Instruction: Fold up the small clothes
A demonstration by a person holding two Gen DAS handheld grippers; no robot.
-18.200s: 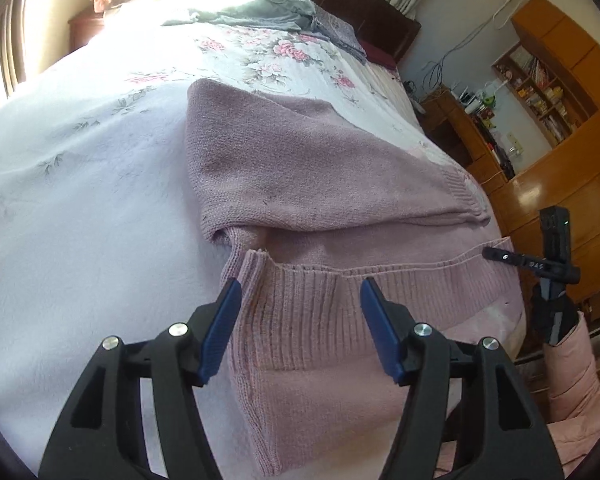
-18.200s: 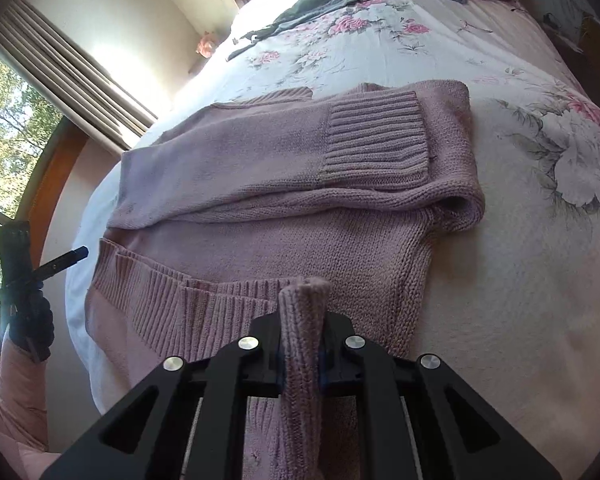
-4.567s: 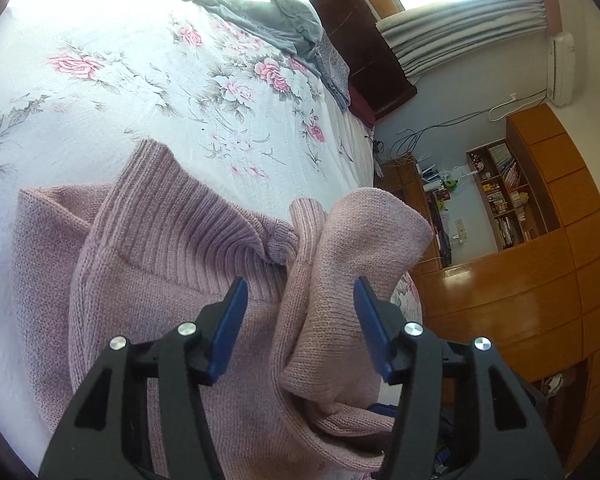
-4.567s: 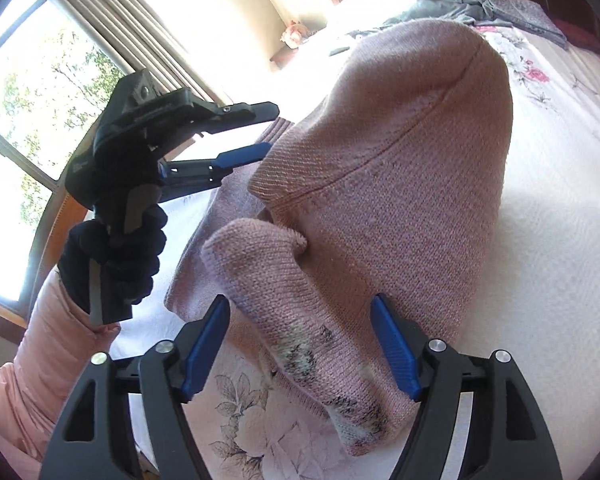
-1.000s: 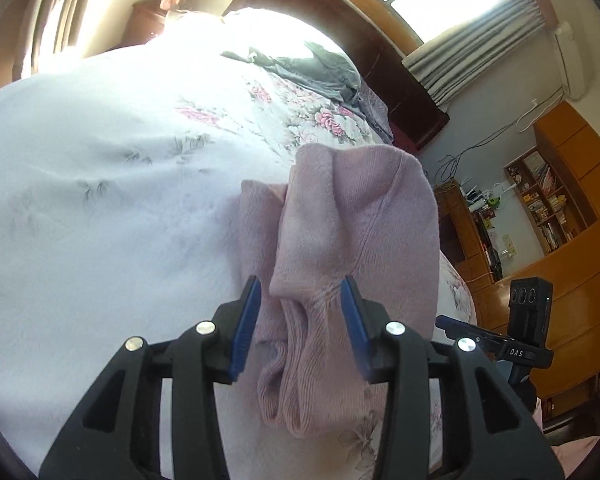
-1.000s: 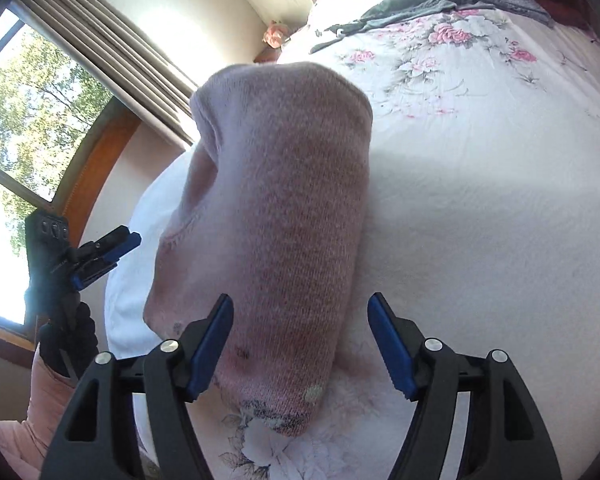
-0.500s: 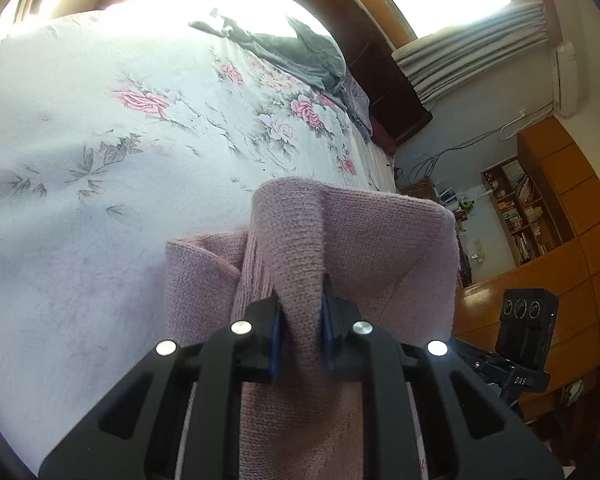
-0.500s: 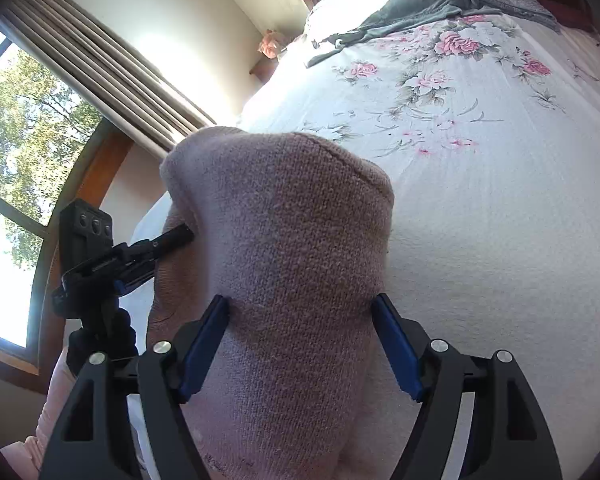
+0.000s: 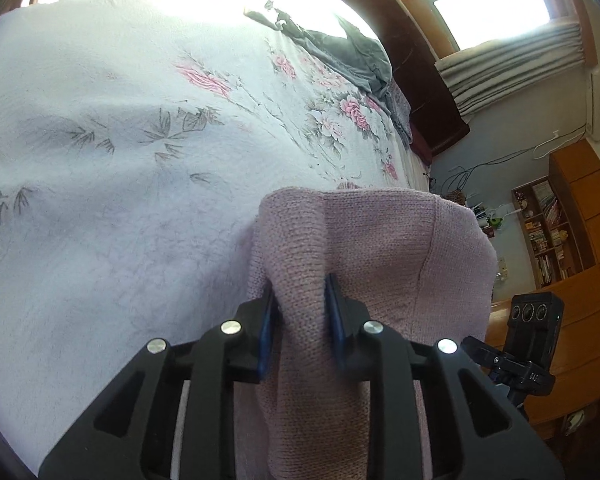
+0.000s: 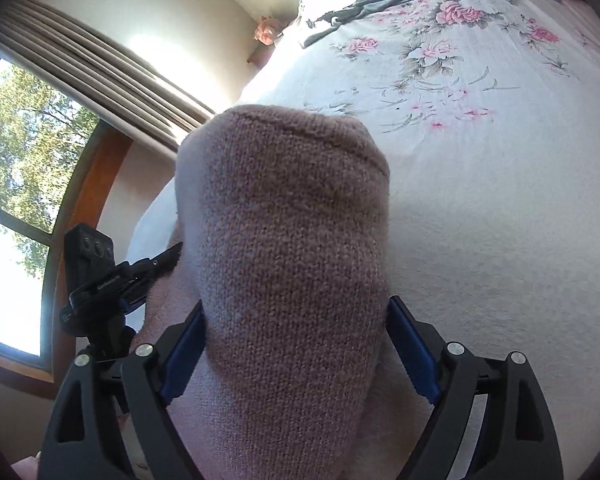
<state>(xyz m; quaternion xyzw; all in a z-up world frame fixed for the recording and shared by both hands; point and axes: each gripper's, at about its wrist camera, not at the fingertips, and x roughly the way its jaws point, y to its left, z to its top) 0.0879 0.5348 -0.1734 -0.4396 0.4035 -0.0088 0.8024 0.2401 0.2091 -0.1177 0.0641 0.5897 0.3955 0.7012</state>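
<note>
A folded pink knit sweater (image 9: 380, 248) lies bunched on the floral bedspread (image 9: 100, 200) near the bed's edge. My left gripper (image 9: 300, 304) is shut on a raised ridge of the sweater, and the knit bulges up between its blue pads. In the right wrist view the sweater (image 10: 292, 240) fills the middle as a rounded hump. My right gripper (image 10: 296, 344) stands open, its fingers wide apart on either side of that hump. Each gripper shows in the other's view: the left gripper (image 10: 100, 280) at the sweater's left side, the right gripper (image 9: 528, 344) at the lower right.
A grey garment (image 9: 340, 48) lies at the head of the bed by the dark wooden headboard (image 9: 420, 80). Wooden cabinets and a bookshelf (image 9: 548, 232) stand beyond the bed's right side. A curtained window (image 10: 28, 160) is on the left side.
My left gripper went from open around the sweater's fold to shut on it. Both cameras have moved closer to the sweater. The right gripper has stayed open.
</note>
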